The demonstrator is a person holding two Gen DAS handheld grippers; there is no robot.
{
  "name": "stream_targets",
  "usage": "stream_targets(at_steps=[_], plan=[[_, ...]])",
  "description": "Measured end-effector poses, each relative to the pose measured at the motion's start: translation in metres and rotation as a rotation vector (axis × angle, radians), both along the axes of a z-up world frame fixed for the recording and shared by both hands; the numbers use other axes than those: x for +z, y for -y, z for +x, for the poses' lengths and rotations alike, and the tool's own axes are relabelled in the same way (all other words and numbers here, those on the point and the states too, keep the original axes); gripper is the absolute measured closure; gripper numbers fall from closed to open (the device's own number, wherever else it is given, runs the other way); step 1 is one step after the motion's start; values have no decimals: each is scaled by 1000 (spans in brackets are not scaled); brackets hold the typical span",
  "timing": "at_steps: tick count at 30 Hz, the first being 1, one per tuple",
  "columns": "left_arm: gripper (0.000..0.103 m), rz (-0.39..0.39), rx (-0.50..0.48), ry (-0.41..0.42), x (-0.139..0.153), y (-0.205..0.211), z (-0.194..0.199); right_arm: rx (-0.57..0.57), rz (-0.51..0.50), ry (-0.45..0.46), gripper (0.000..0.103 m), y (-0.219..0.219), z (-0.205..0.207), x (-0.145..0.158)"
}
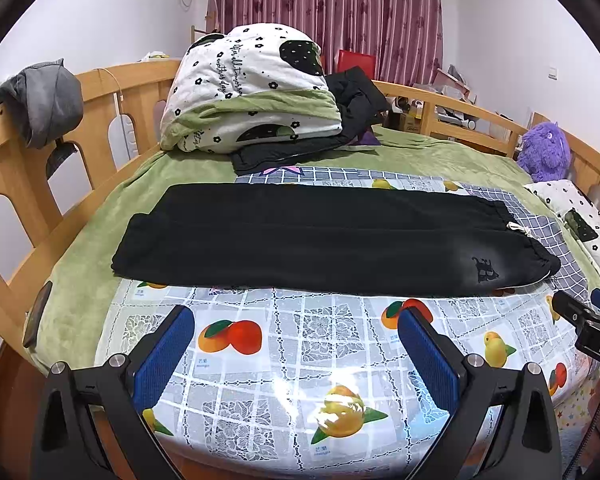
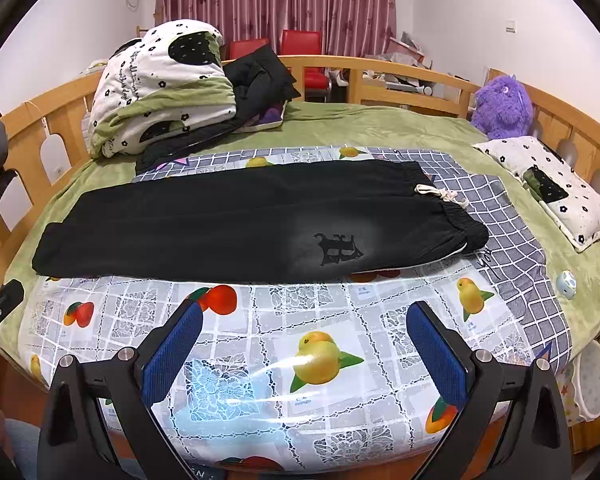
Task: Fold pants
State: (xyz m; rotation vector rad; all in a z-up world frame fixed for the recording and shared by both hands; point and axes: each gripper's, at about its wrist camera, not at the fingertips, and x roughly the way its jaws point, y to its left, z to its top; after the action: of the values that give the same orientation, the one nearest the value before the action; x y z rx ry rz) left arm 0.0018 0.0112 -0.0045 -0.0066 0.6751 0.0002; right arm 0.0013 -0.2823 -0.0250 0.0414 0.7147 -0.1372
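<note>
While both grippers hover with jaws spread and empty, the black pants (image 1: 324,240) are seen already doubled leg over leg across the glossy fruit-print cloth (image 1: 284,344) on the bed; from cuffs at left to drawstring waistband (image 2: 456,216) at right, soft matte fabric awaits gripping for a crosswise fold, judged next

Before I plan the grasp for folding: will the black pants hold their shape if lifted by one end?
Probably not. The black pants lie flat and soft on the fruit-print cloth, so they would likely droop. The glossy cloth may let them slide. The drawstring would likely dangle.
</note>
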Motion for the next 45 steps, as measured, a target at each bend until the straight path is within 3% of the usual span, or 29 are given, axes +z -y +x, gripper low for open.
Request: stream_targets(at_steps=[31, 36, 40, 45], plan=[[0, -13, 5, -1, -1, -5, 0, 7, -19, 11, 3, -5, -3, 1], [0, -42, -4, -7, -4, -9, 1, 25, -10, 17, 3, -9, -4, 4], [0, -118, -16, 13, 1, -18, 3, 80, 39, 18, 3, -13, -1, 6], [0, -65, 19, 58, 20, -30, -1, 79, -67, 52, 3, -23, -5, 19]])
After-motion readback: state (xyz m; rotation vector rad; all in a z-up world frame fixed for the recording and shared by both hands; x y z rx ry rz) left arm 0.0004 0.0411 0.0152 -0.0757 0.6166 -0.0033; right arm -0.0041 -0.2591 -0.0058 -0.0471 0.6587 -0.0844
